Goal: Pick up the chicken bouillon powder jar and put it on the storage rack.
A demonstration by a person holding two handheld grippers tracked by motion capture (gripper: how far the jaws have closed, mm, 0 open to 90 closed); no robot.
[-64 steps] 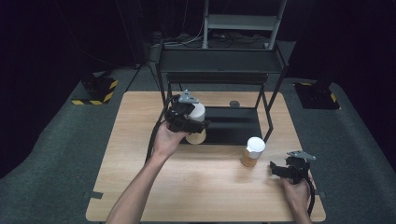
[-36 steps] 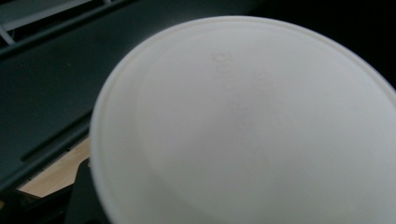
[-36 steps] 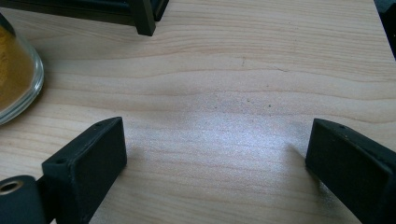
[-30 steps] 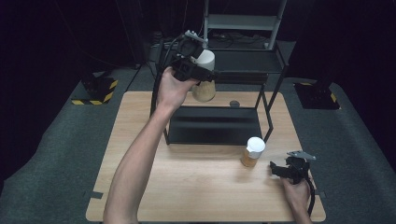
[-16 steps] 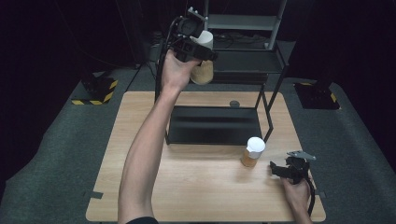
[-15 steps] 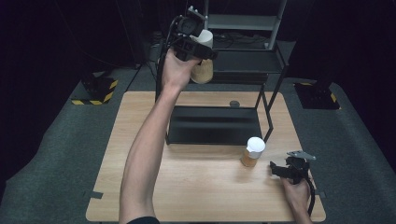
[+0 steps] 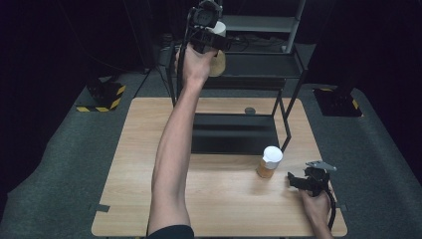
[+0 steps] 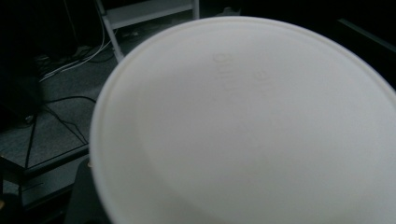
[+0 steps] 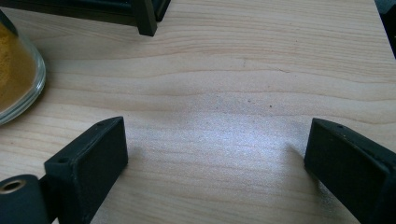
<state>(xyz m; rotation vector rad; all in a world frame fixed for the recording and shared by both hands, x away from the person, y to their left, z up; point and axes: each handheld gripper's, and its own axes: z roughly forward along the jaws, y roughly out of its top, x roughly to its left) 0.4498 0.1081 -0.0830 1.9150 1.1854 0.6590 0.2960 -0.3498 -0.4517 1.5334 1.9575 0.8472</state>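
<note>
At the lower right of the high view, the right tongs (image 7: 304, 181) rest low on the wooden counter (image 7: 129, 169), held in a hand at the bottom edge. In the right gripper view their two black jaws stand wide apart with only bare wood grain between them, so they are open and hold nothing. Just left of them in the high view stands a white-lidded jar (image 7: 269, 162) of orange-brown contents, upright on the counter; its glass base (image 9: 18, 79) shows at the left edge of the right gripper view, apart from the jaws.

Behind the jar, in the middle of the frame, a black metal rack (image 7: 234, 132) stands on the counter, and a small dark round piece (image 7: 250, 110) lies on the wood beyond it.

Farthest off, at the upper middle of the high view, a long outstretched forearm raises the left tongs (image 7: 211, 42) above the rack's top shelf. They are closed on a second jar (image 7: 218, 55), gripped in the air; its white lid (image 8: 247, 126) looms right before the left gripper view's camera.
</note>
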